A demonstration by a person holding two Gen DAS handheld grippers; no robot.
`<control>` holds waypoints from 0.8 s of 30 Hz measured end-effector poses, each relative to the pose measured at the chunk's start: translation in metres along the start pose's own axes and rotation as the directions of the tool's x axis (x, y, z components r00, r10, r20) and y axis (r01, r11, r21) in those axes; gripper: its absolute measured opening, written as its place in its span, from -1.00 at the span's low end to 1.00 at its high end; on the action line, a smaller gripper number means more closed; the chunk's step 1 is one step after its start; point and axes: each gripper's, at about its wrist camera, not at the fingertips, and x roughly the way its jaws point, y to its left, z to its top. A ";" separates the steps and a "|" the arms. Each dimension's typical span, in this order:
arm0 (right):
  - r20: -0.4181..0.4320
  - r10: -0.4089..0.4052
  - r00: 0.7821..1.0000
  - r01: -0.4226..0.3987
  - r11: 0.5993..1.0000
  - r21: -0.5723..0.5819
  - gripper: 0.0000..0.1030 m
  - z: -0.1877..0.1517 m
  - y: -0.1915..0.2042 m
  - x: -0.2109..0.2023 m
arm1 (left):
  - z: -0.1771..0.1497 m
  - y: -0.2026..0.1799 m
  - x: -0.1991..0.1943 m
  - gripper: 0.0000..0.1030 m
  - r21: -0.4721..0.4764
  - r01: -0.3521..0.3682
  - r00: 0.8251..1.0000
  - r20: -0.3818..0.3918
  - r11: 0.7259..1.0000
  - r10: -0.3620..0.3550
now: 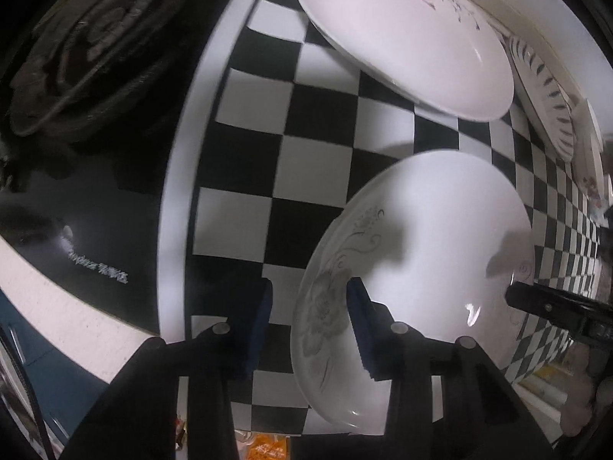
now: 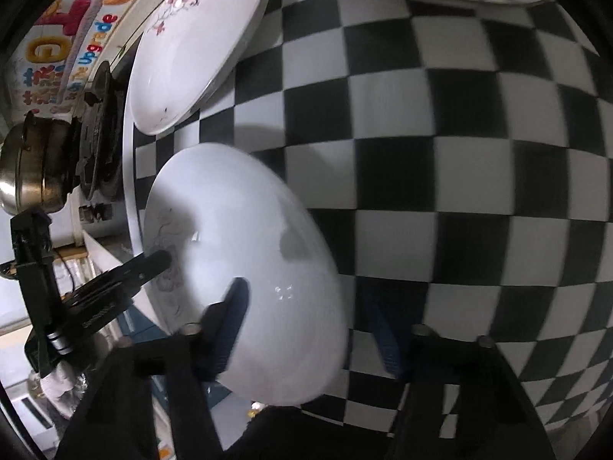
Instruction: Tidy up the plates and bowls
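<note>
The grey-flowered plate (image 1: 417, 268) lay on the checkered cloth (image 1: 268, 153). The left gripper (image 1: 310, 329) and the right gripper (image 2: 306, 329) both stood spread astride its rim, apparently unclamped; blur obscured contact.

Dim, seemingly motion-blurred (fisheye-warped edges)

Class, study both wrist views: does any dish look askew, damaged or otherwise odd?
No damage or spill shows. The grey-flowered plate sits tilted off the checkered cloth, its rim straddled by the left gripper and the right gripper. The pink-flowered plate lies beyond it.
</note>
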 end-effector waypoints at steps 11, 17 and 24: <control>-0.019 -0.077 0.997 0.076 0.996 -0.038 -0.62 -0.003 0.005 0.010 | 0.005 -0.018 -0.010 -0.35 0.014 0.039 0.999 0.010 0.999 -0.039; -0.011 -0.067 0.998 0.067 0.997 -0.048 -0.63 -0.005 0.004 0.002 | 0.004 -0.034 -0.033 -0.40 0.004 0.038 0.999 0.034 0.999 -0.038; 0.041 -0.034 0.999 0.036 0.999 -0.034 -0.67 -0.005 -0.009 -0.028 | 0.012 -0.079 -0.067 -0.40 0.054 0.043 0.997 0.063 0.998 -0.046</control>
